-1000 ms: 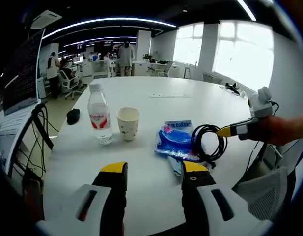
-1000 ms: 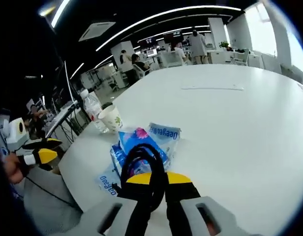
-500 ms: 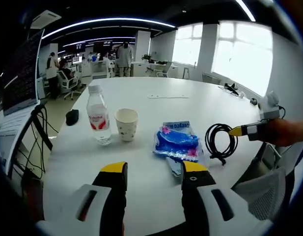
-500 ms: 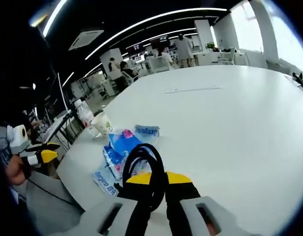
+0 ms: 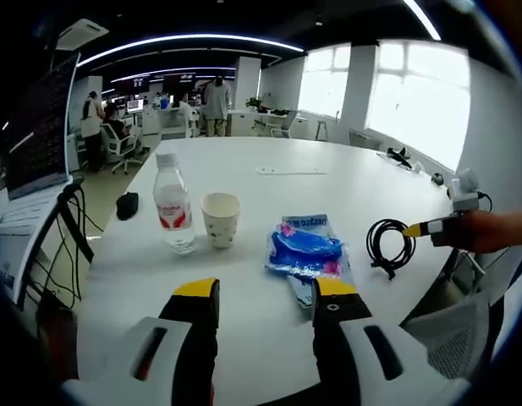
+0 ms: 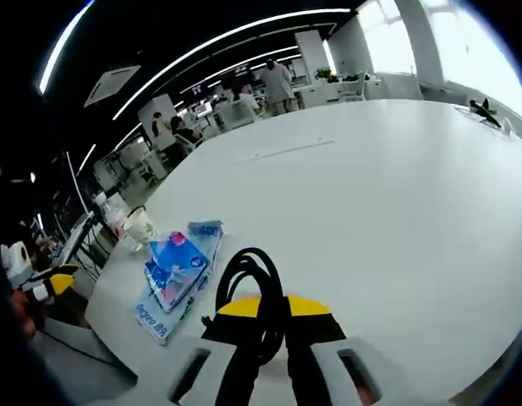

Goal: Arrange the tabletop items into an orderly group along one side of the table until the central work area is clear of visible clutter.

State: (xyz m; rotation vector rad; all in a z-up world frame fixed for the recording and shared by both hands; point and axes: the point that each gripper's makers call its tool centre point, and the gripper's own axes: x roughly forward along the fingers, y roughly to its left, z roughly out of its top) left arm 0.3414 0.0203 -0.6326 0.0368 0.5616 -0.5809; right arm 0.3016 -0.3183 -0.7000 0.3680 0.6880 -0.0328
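The large white bench (image 5: 328, 182) carries its things in a loose row close to the near edge, with the far and middle stretches of its top lying bare and wide in both views. In the left gripper view, the water bottle (image 5: 173, 203) stands upright near the left edge, the paper cup (image 5: 221, 219) upright just beside it on its right, and the blue tissue pack (image 5: 304, 248) lies flat further right, a second flat packet partly under it toward the near edge. A small dark object (image 5: 127, 204) sits at the left rim beyond the bottle. The left gripper (image 5: 265, 292) hangs over the near edge with its yellow-tipped fingers spread wide and nothing between them, bare bench top ahead of it up to the cup and pack. To the right of the pack, apart from it, the coiled black cable (image 5: 389, 246) hangs from the right gripper (image 5: 417, 228), held in a hand at the right-hand edge of the bench. In the right gripper view, the right gripper's fingers (image 6: 307, 306) are closed narrowly on the cable (image 6: 250, 279), its loop rising in front of them; the tissue pack (image 6: 177, 258) lies off to the left, the cup (image 6: 140, 225) beyond it at the rim, and open white top spreads ahead and to the right.
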